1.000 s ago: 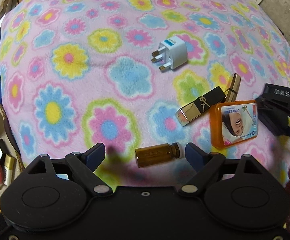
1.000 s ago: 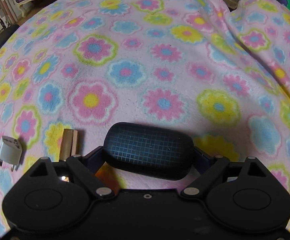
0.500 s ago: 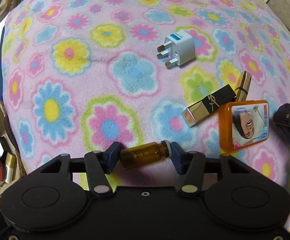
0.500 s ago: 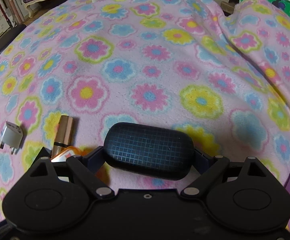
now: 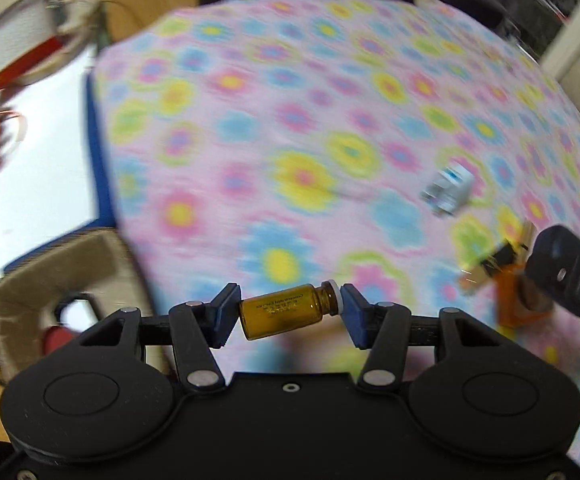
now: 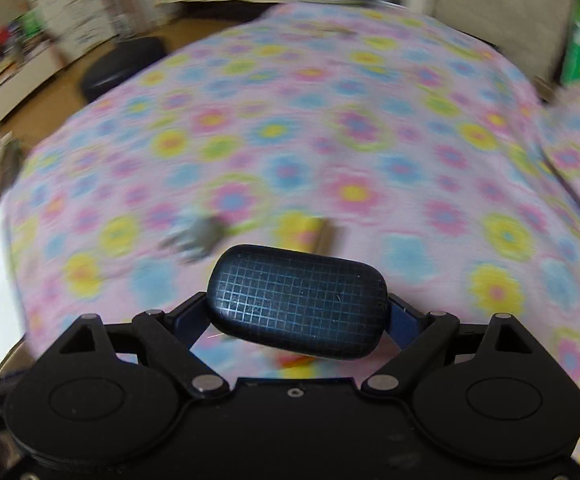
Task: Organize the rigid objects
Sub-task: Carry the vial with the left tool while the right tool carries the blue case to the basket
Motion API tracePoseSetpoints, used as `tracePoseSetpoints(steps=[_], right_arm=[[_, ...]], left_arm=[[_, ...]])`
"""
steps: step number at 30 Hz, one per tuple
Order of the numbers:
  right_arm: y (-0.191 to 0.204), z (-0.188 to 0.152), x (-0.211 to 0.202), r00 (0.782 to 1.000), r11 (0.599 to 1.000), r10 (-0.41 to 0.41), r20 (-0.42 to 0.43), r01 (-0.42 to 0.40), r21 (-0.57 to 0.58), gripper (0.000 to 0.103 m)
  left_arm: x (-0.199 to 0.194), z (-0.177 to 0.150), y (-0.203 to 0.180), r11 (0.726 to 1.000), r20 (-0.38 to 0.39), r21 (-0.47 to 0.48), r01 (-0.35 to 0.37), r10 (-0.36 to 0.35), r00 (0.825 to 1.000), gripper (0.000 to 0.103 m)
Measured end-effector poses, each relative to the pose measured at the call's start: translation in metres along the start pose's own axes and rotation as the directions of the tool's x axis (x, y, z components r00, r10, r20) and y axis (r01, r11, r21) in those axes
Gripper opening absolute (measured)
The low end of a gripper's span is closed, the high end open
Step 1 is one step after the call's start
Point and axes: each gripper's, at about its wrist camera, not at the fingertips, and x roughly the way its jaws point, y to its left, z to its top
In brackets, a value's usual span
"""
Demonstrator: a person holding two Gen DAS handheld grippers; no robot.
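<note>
Left wrist view: left gripper (image 5: pixel 289 312) clamped end to end on amber glass vial (image 5: pixel 287 315), lifted clear above floral blanket (image 5: pixel 310 128); travel adapter (image 5: pixel 448 192) lying beyond, blurred.

Right wrist view: right gripper (image 6: pixel 297 316) closed around dark grid-patterned case (image 6: pixel 298 300), apparently held off the blanket.

Item count, both views
1 amber vial (image 5: pixel 285 311), 1 dark case (image 6: pixel 298 301), 1 plug adapter (image 5: pixel 448 191), 1 lipstick (image 5: pixel 490 264), 1 orange tin (image 5: pixel 512 300).

Glossy amber glass vial (image 5: pixel 285 315) (white-capped) above fuzzy fleece blanket (image 5: pixel 290 128).
</note>
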Motion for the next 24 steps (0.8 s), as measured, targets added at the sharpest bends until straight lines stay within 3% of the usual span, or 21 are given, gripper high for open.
tracePoseSetpoints(steps=[5,11,15,18,24], right_arm=[[0.091,-0.018,-0.007,0.989,0.978,0.141,-0.044,-0.146,-0.150,0.091],[0.203,-0.047,0.009,0.956,0.921,0.246,-0.160,-0.282,-0.270,0.091],[0.259,-0.069,0.027,0.944,0.890,0.240,-0.226,-0.307,-0.336,0.091],[0.288,-0.087,0.038,0.945,0.867,0.211,-0.251,-0.300,-0.398,0.091],[0.314,-0.106,0.058,0.957,0.820,0.137,-0.254,-0.254,-0.513,0.091]], left_arm=[[-0.017,-0.006,0.075,0.991,0.037,-0.085,-0.102,0.105,0.994,0.052],[-0.009,-0.025,0.161,0.963,-0.006,-0.181,-0.201,0.203,0.979,0.052],[0.009,-0.040,0.203,0.943,-0.051,-0.220,-0.250,0.245,0.968,0.052],[0.026,-0.048,0.221,0.941,-0.091,-0.232,-0.248,0.233,0.968,0.052],[0.054,-0.059,0.235,0.937,-0.127,-0.240,-0.252,0.227,0.966,0.052]])
